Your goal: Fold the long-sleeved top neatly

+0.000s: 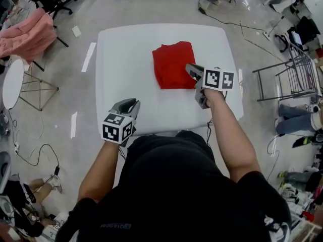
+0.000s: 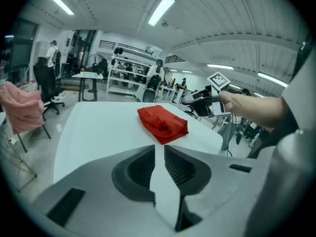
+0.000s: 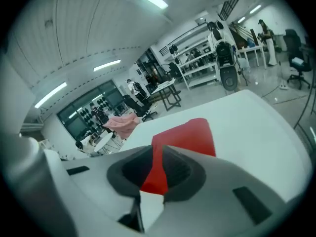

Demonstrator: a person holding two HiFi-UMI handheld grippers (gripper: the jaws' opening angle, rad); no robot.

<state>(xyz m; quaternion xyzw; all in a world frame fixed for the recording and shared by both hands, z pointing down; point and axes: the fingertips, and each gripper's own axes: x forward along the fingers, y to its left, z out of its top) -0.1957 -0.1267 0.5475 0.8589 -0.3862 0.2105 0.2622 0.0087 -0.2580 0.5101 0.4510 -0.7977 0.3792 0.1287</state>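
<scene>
Left tongs hung over the near part of the surface, jaws a narrow slit with nothing between. Right tongs stood at the right edge of the top, slightly parted and gripping nothing. That red top lay folded into a compact square on the surface's far half. Folding looked finished, so the next move would call only for tidying edges or pulling clear. No containers showed.

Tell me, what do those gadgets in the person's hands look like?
The left tool and right tool are grey, each with two ribbed jaws and a white cube bearing black square markers. The person wears a black short-sleeved shirt.
</scene>
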